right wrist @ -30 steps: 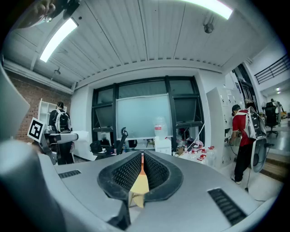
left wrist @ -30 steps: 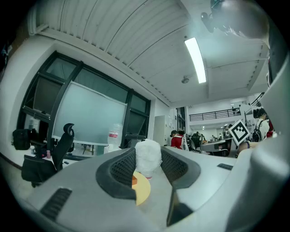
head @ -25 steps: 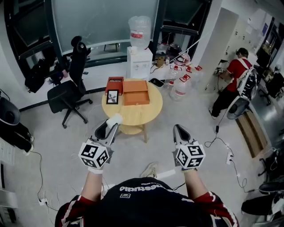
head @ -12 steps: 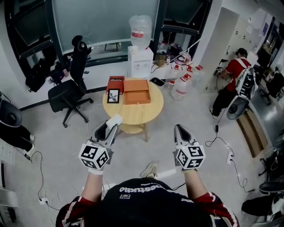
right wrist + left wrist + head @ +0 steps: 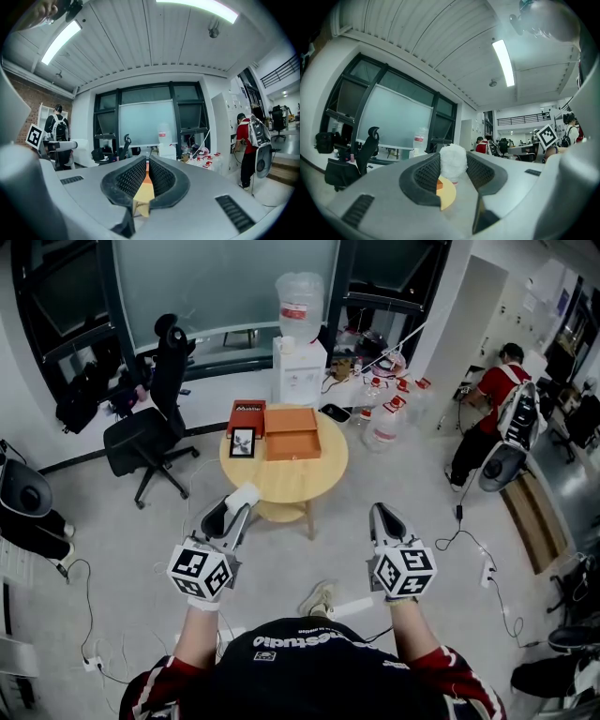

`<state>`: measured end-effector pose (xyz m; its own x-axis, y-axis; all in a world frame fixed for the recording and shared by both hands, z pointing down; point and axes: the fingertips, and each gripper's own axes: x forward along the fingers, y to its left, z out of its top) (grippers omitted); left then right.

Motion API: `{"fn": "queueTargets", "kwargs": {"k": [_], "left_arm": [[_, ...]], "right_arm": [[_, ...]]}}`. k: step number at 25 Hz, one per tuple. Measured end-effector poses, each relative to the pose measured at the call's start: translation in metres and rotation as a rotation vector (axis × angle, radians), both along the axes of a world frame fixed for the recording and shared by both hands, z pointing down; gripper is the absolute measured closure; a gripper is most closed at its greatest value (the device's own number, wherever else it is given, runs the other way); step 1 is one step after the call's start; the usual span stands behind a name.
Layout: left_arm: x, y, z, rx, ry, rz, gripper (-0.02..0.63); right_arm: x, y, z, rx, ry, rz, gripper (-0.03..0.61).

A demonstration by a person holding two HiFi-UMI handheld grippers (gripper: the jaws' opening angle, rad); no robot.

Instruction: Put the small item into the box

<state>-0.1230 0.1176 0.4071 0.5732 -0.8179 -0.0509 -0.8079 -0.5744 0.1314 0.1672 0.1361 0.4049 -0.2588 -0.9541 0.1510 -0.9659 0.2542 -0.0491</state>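
Note:
A small white fluffy item (image 5: pixel 242 495) sticks out from the tip of my left gripper (image 5: pixel 234 510), which is shut on it; in the left gripper view the white item (image 5: pixel 453 161) sits between the dark pads (image 5: pixel 423 176). My right gripper (image 5: pixel 380 515) is shut with nothing in it, its jaws almost touching (image 5: pixel 146 176). Both are held over the floor, well short of the round wooden table (image 5: pixel 281 486). On the table's far side lies an open orange box (image 5: pixel 292 444) with its lid (image 5: pixel 289 420) behind it.
A red box (image 5: pixel 246 414) and a small framed picture (image 5: pixel 242 442) lie left of the orange box. A black office chair (image 5: pixel 150 432) stands left, a water dispenser (image 5: pixel 300 357) and bottles (image 5: pixel 380 418) behind, a person in red (image 5: pixel 492 399) far right. Cables cross the floor.
The view has drifted slightly, so the table sits a little further right. Both grippers hold as before, the left still shut on the white item.

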Motion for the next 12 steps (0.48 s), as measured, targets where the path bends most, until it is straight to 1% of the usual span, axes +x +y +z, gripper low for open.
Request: {"fn": "queueTargets", "kwargs": {"k": [5, 12], "left_arm": [[0.0, 0.002, 0.002, -0.001, 0.009, 0.001, 0.436], [-0.012, 0.004, 0.0, 0.0, 0.016, -0.014, 0.436]], "right_arm": [[0.0, 0.0, 0.003, -0.001, -0.015, -0.004, 0.545], [-0.017, 0.0, 0.002, -0.006, -0.025, -0.032, 0.545]]}}
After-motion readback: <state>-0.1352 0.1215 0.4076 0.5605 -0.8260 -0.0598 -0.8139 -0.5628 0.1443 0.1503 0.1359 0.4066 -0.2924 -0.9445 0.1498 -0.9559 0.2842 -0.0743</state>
